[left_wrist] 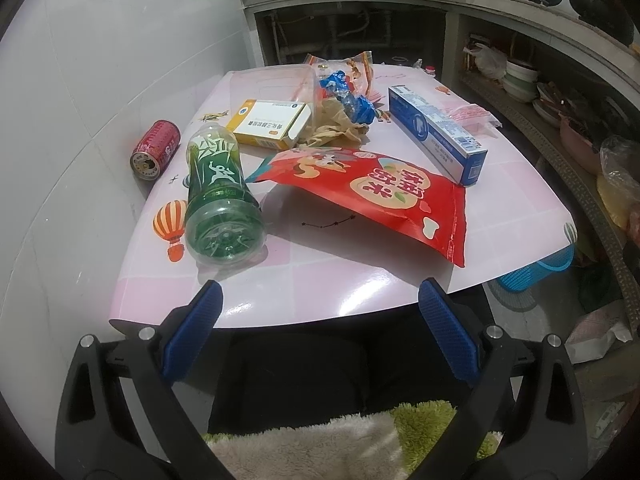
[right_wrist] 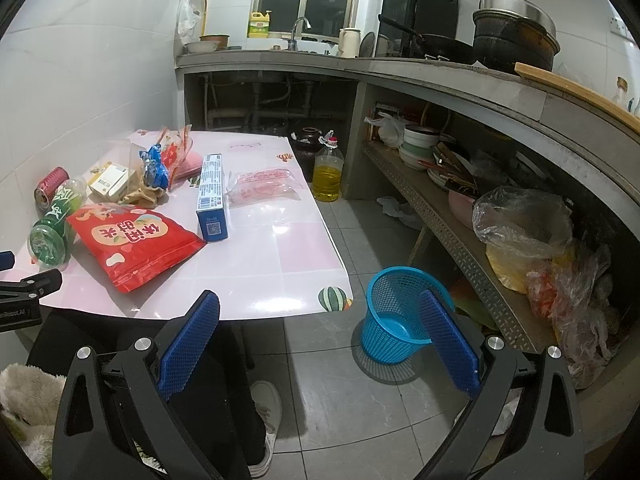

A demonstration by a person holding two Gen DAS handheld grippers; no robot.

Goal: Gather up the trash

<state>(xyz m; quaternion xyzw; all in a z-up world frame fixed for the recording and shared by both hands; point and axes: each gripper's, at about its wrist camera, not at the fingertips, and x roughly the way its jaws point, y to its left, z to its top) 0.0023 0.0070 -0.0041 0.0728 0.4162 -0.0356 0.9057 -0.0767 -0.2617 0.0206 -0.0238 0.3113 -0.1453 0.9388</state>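
The pink table (left_wrist: 328, 280) carries all the trash, and places here are given from it. The left gripper (left_wrist: 320, 300) hangs over its near edge with its blue pads spread wide and nothing between them. The right gripper (right_wrist: 320, 308) sits off the table's near right corner, above the tiled floor, its pads likewise wide apart and empty. A red snack bag (left_wrist: 380, 196) lies flat near the middle of the table, toward the front. A green plastic bottle (left_wrist: 220, 200) lies on its side at the table's left edge, its base pointing at the left camera. A red can (left_wrist: 156, 150) lies on its side just beyond the bottle, against the white wall. Farther back sits a yellow and white carton (left_wrist: 272, 122), touching a heap of crumpled brown paper (left_wrist: 336, 128) and a blue wrapper (left_wrist: 348, 96). A long blue and white box (left_wrist: 436, 132) lies on the right half of the table, one end close to the snack bag's corner. A clear bag with red print (right_wrist: 264, 184) lies to the right of that box, toward the back. On the floor to the right of the table stands a blue mesh basket (right_wrist: 396, 312), tilted and apparently empty. A bottle of yellow oil (right_wrist: 328, 172) stands on the floor behind the table's far right corner.
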